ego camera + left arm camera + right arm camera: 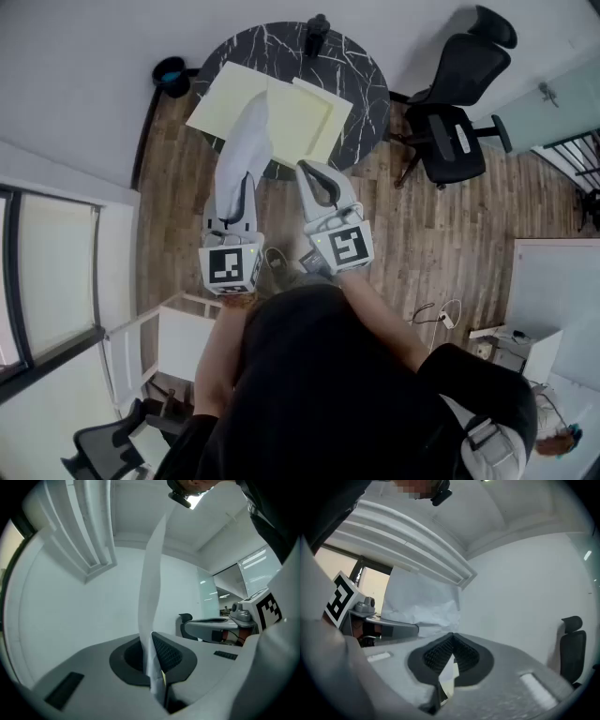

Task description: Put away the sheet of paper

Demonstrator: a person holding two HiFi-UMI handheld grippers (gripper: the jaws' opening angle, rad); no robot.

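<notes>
On the left, the left gripper (152, 639) has its jaws pinched together on the near edge of the sheet of paper (246, 141). The white sheet runs on from the grip as a long curved strip. Its far end reaches over the near rim of the round black marble table (361, 75). I cannot tell whether that end touches anything there.

On the table, under and just past the sheet's tip, lies something flat and pale yellow (305, 117). It may be an open folder or a shallow tray; I cannot say which.

To the right, the right gripper (451, 637) hangs just beside the sheet but apart from it. Its pads meet at the tip. A pale sliver shows low in the gap behind them, and I cannot make out what it is. Further right a black office chair (455, 122) stands at the table.

The sheet looks to be in transit, held in one gripper and not yet put down. The next move calls for carrying it forward over the yellow holder, laying it flat, and then letting go. The limp far end may fold under, so the free gripper could steady it.
</notes>
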